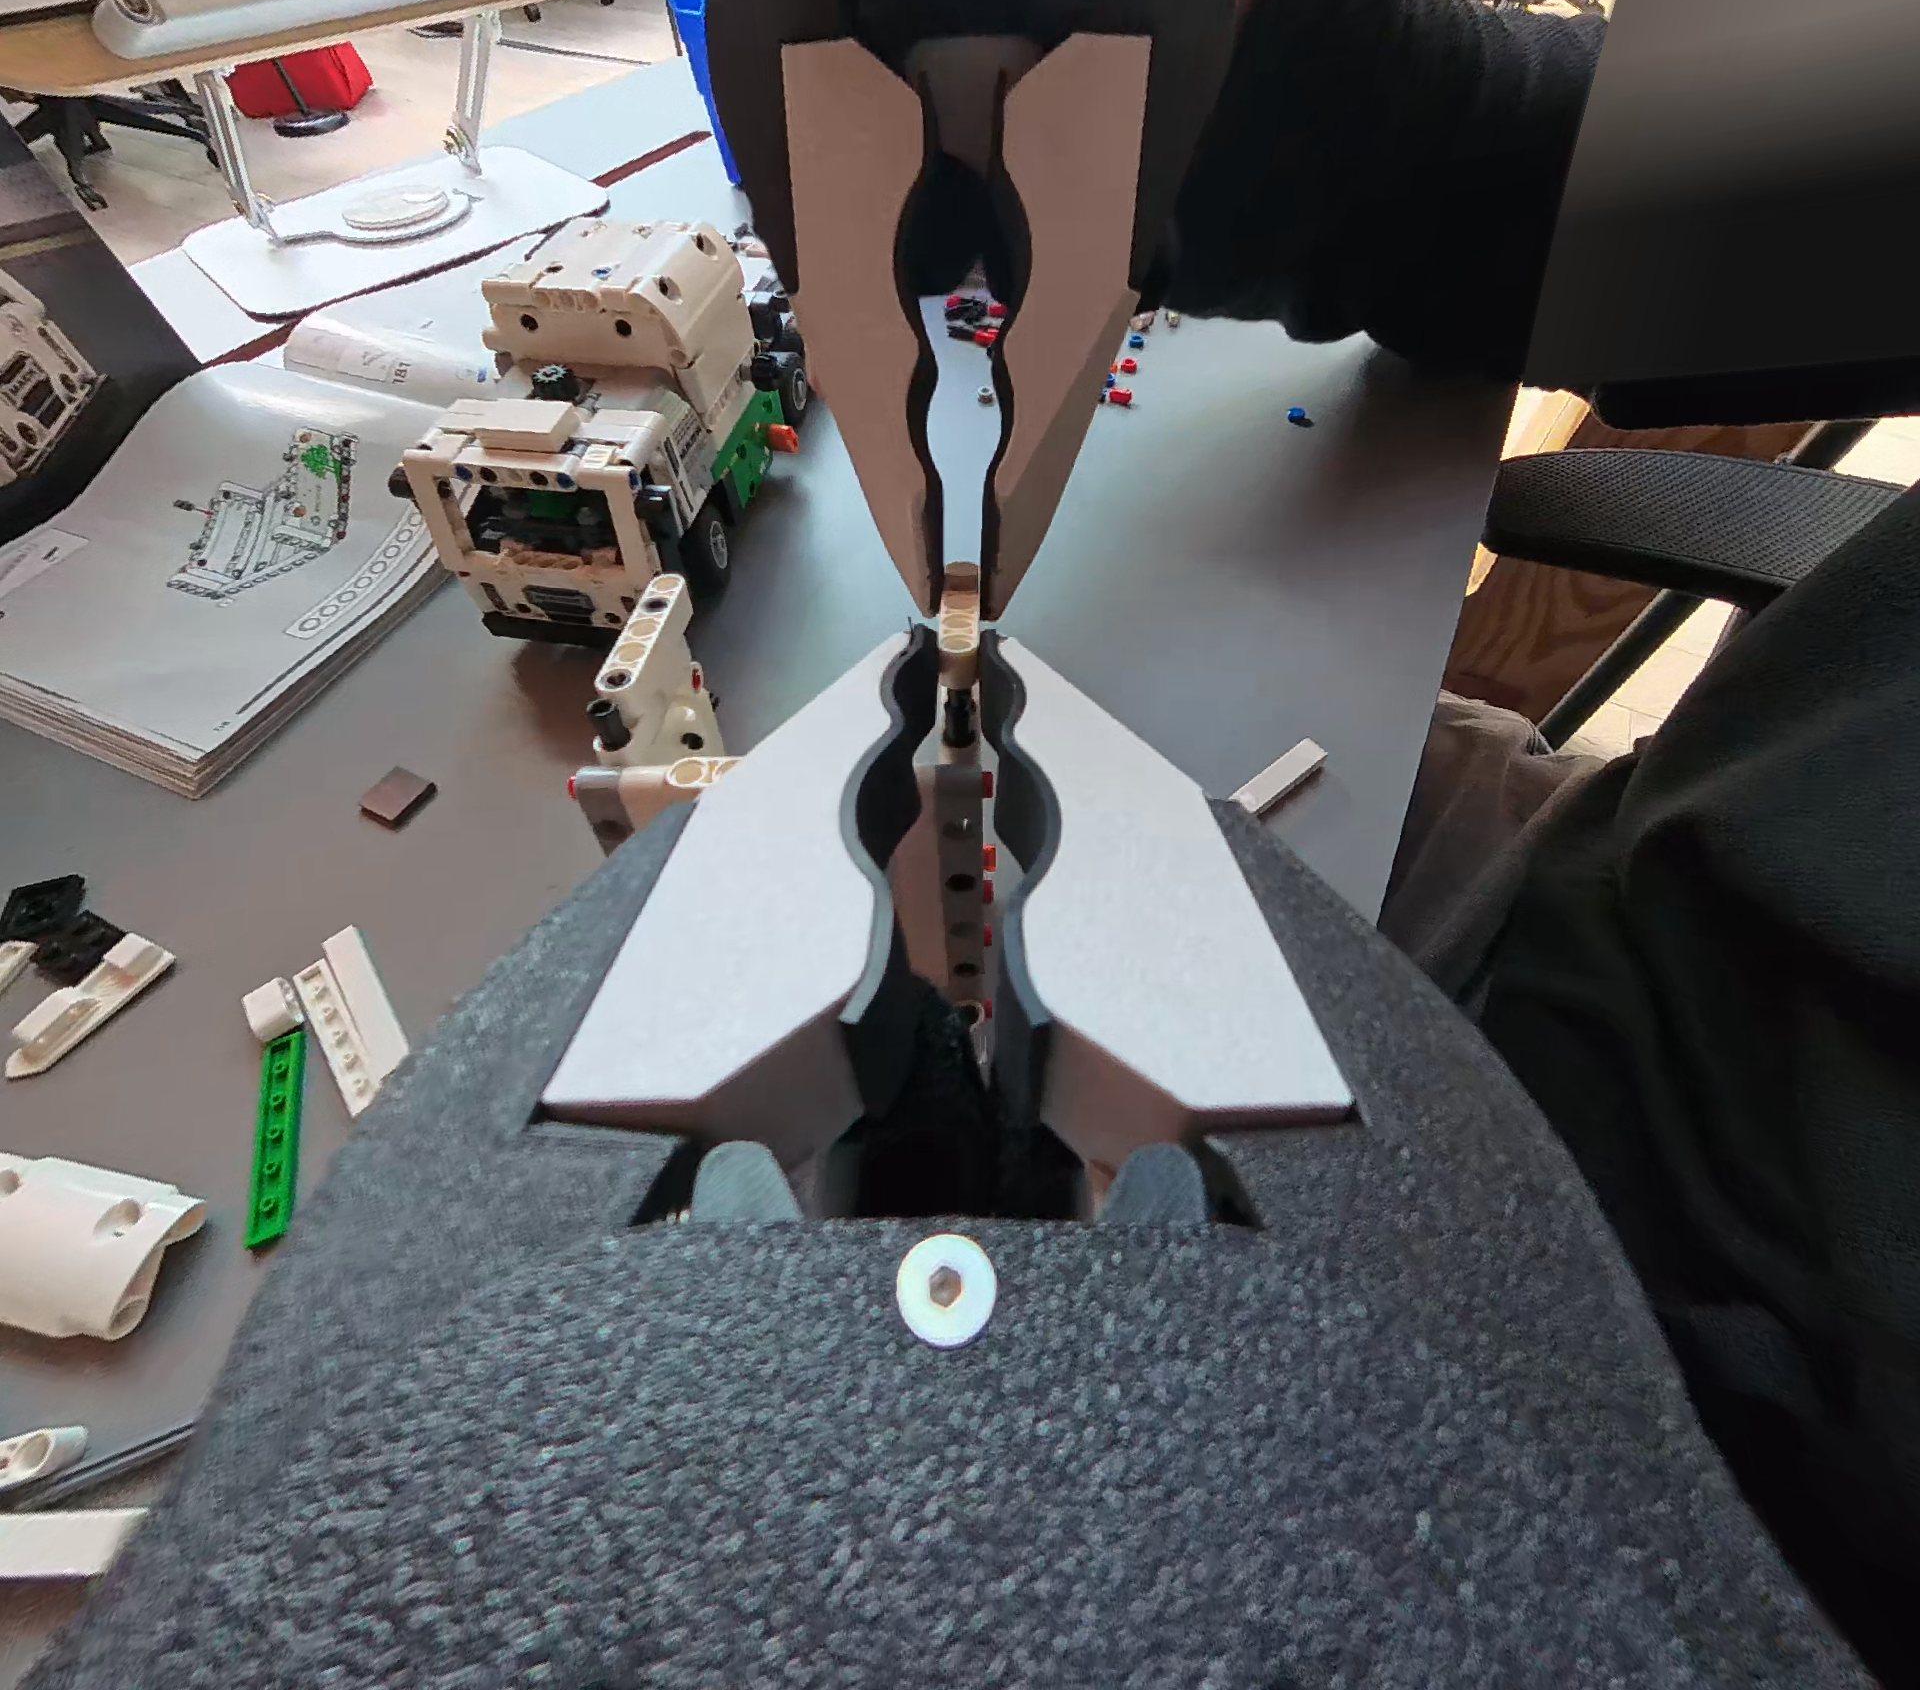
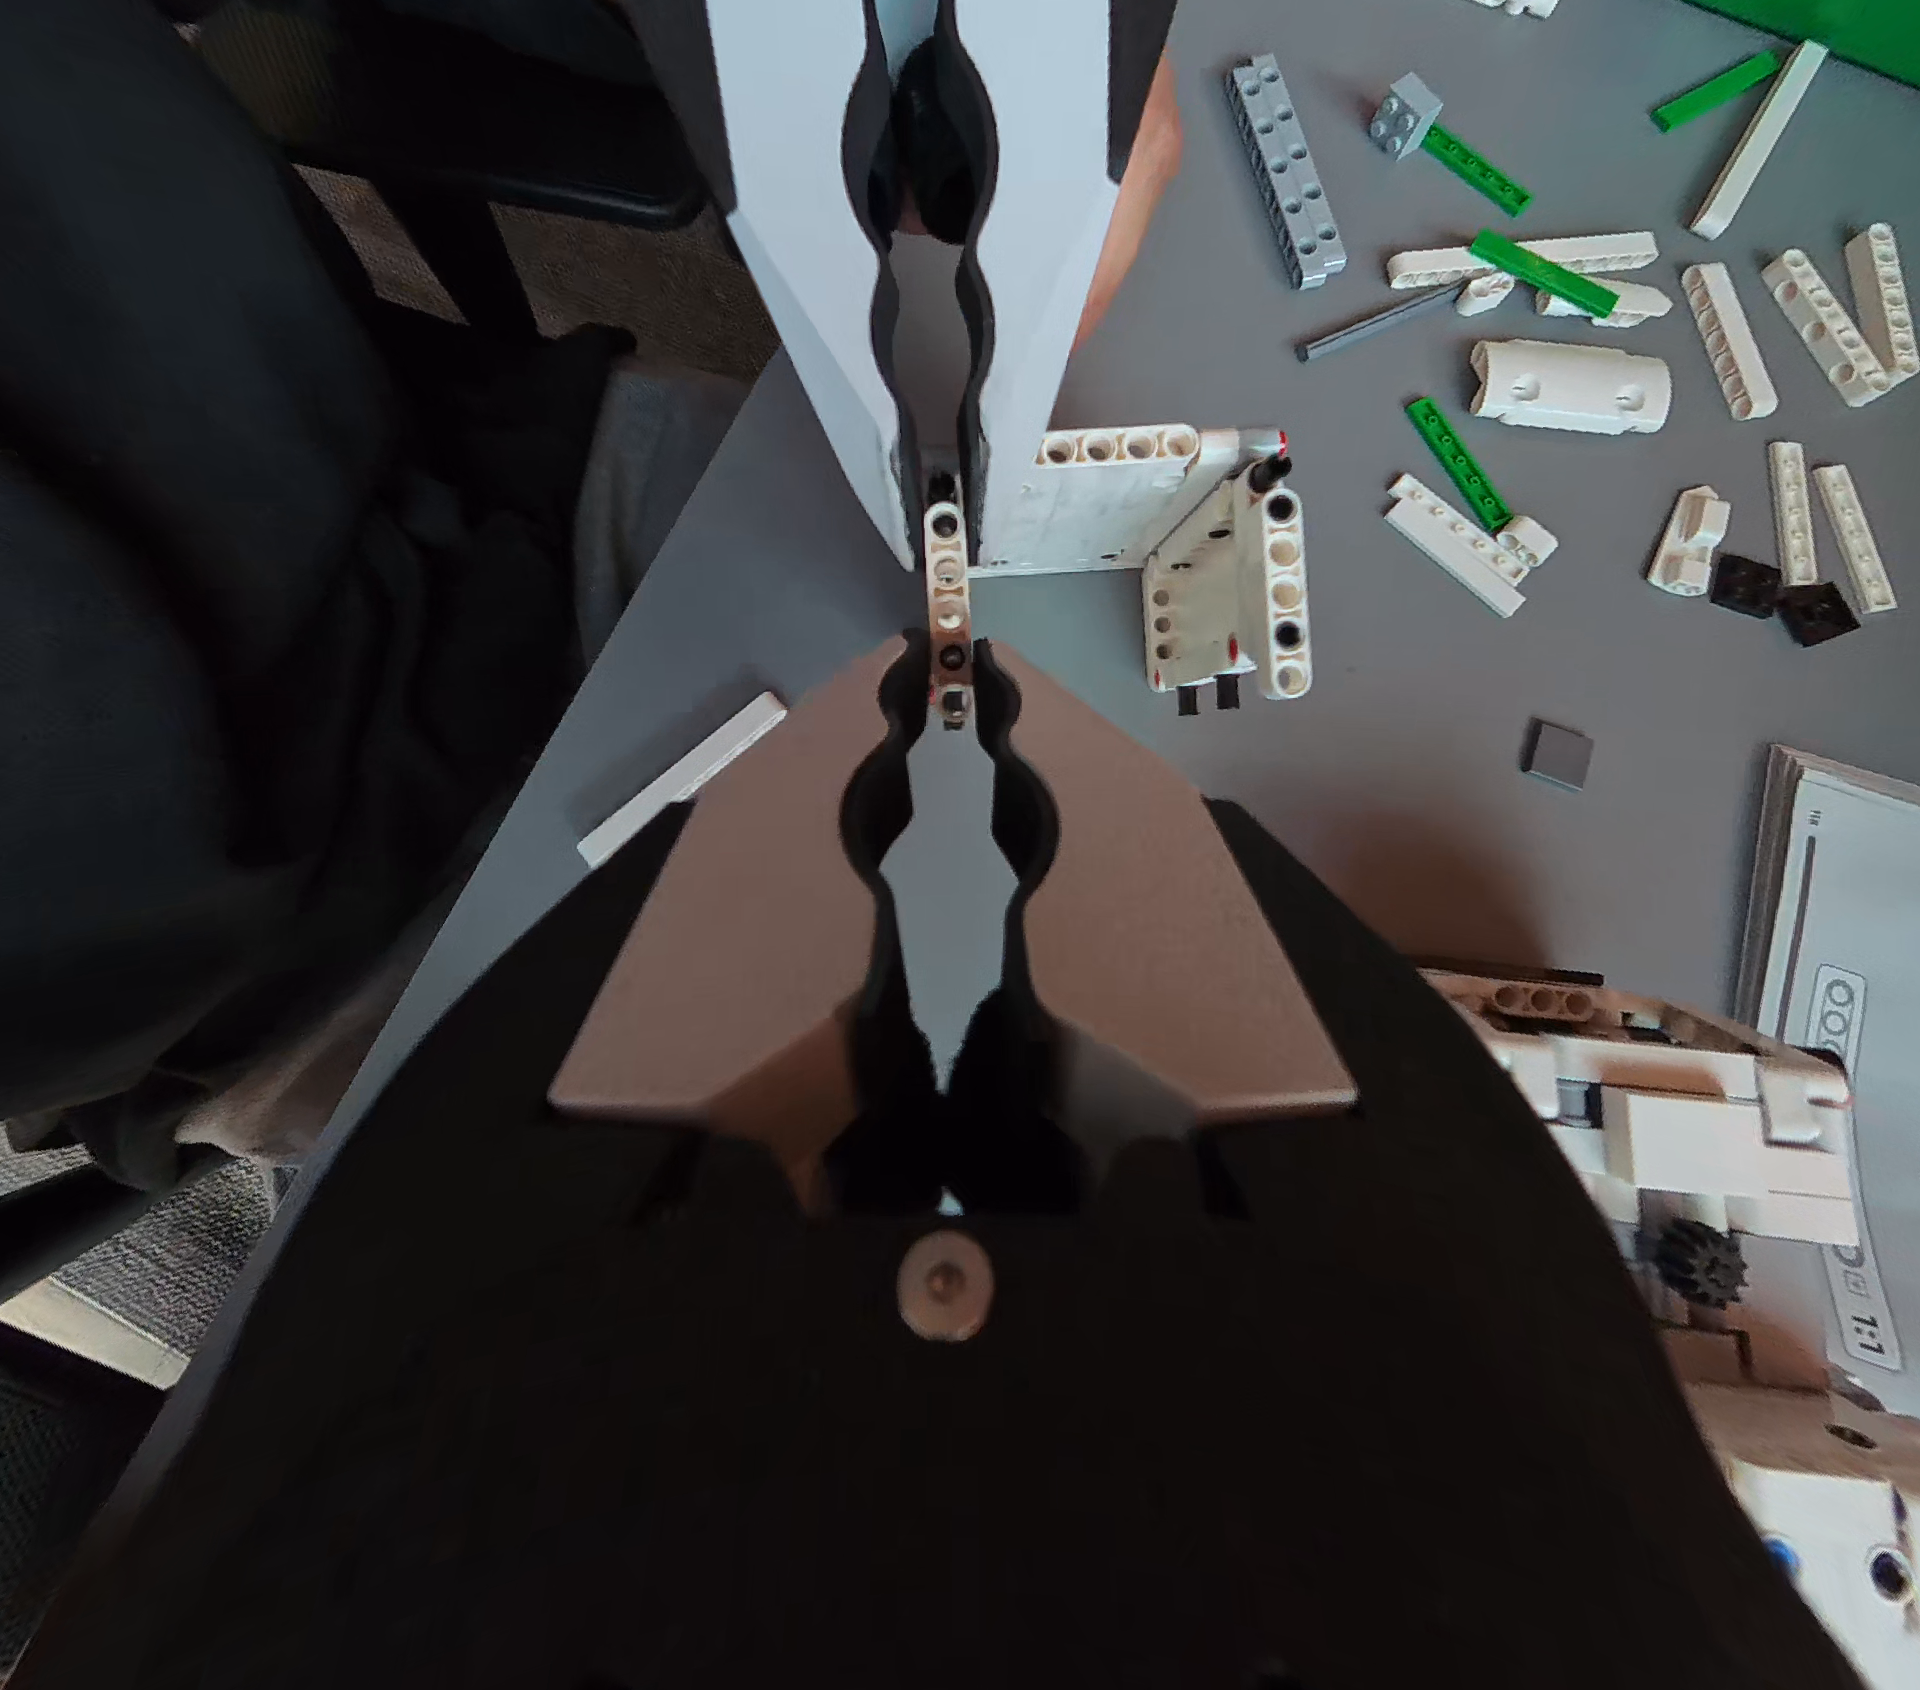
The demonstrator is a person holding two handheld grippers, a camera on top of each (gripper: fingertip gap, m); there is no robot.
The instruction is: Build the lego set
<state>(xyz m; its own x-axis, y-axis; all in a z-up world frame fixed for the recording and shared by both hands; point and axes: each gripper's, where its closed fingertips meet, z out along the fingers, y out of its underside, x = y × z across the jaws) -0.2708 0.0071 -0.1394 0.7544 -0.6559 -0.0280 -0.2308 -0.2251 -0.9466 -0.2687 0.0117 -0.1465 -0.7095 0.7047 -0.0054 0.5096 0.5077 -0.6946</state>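
My left gripper [image 1: 961, 653] is shut on a white and grey sub-assembly [image 1: 665, 705]. Its grey beam with red pins [image 1: 961, 861] lies between my fingers, just above the table. A short white beam [image 1: 960, 617] sticks out past my fingertips. My right gripper [image 1: 961, 601] comes in from the opposite side, tip to tip, and is shut on the end of that beam. In the right wrist view, the right gripper [image 2: 951, 674] pinches the white beam [image 2: 948, 591]. The left gripper [image 2: 940, 539] holds the sub-assembly's white panel [image 2: 1101, 508] there.
The part-built white and green truck [image 1: 613, 435] stands left of the grippers, beside the open instruction booklet [image 1: 208, 560]. Loose white, green, grey and black pieces [image 2: 1538, 269] lie scattered on the grey table [image 1: 1195, 560]. A document stand [image 1: 343, 227] is behind. The table edge and a chair [image 1: 1683, 518] are on the right. My left and right fingertips are right by each other.
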